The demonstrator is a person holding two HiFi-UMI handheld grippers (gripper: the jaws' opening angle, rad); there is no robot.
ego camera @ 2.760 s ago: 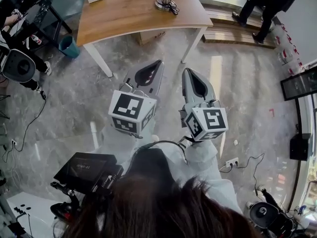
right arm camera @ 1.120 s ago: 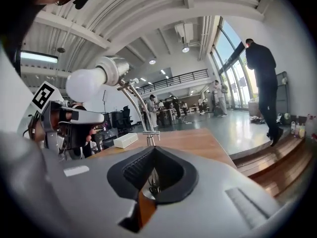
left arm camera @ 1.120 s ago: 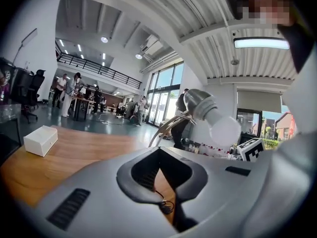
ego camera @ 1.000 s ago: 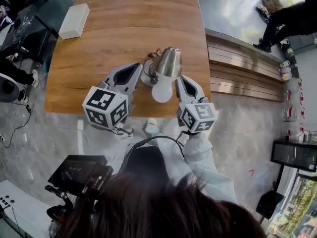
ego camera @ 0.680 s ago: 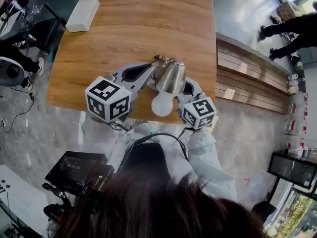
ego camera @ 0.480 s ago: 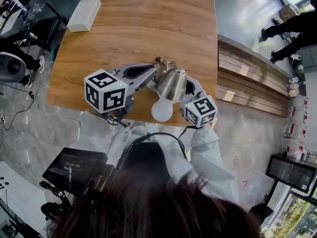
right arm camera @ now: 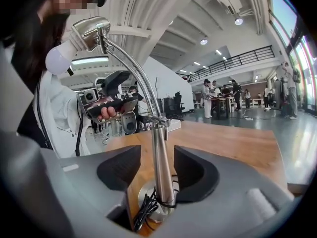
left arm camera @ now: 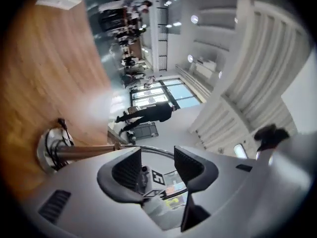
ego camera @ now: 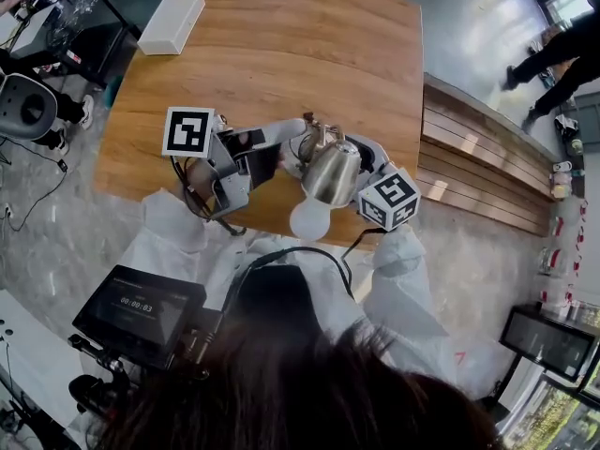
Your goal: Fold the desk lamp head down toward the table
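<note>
The desk lamp stands near the front edge of the wooden table (ego camera: 281, 45), its steel head (ego camera: 330, 172) and white bulb (ego camera: 309, 218) raised toward me. In the right gripper view its upright pole (right arm camera: 161, 177) rises from the round base (right arm camera: 158, 209) between the jaws of my right gripper (right arm camera: 157, 170). These jaws have just been opening and stand open, pads clear of the pole. My left gripper (ego camera: 281, 146), rolled on its side, is left of the lamp. Its jaws (left arm camera: 157, 165) have also just been opening, with nothing between them; the pole (left arm camera: 89, 151) runs behind them.
A white box (ego camera: 172, 22) lies at the table's far left corner. Low wooden steps (ego camera: 478, 176) run along the table's right side, and a person (ego camera: 553, 54) walks beyond them. A coiled black cable (right arm camera: 146, 209) wraps the lamp base.
Both grippers have moved in on the lamp and their jaws have opened. The left gripper has rolled onto its side. The right gripper now straddles the pole.
</note>
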